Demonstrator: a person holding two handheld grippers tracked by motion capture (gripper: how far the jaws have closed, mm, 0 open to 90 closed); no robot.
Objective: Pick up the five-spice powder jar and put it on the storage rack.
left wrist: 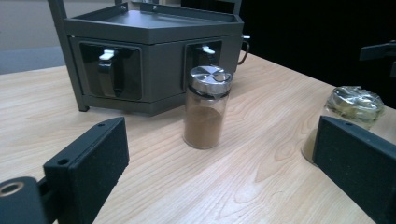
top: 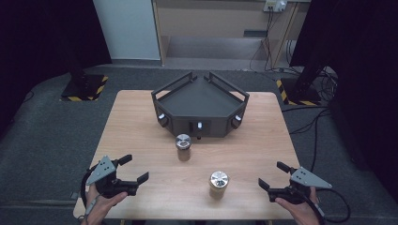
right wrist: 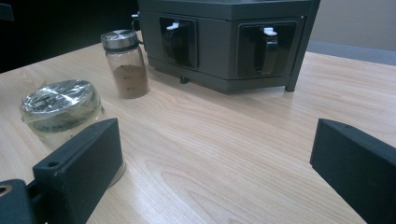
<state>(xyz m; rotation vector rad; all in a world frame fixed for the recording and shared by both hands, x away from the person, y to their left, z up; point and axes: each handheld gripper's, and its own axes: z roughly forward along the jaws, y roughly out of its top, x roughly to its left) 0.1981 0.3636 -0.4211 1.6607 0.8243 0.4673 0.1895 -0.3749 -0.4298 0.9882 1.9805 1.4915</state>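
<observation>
Grippers idle at lower frame corners: left gripper (top: pixel 133 168) and right gripper (top: pixel 271 175) gape wide, empty; poised for approach. Spice jar (top: pixel 183 147) and second jar (top: pixel 218 184) stand centre-frame before the dark rack (top: pixel 201 101), apparently awaiting loading.

Dark angular rack (top: pixel 199 101) at wooden table's (top: pixel 141 136) far middle; grey floor (top: pixel 42 126) around.

My black tools (top: pixel 130 171) hover over light woodgrain tabletop (top: pixel 141 140); brown-powder jar (left wrist: pixel 204 108) silver-lidded, rack (top: pixel 199 105) dark grey.
</observation>
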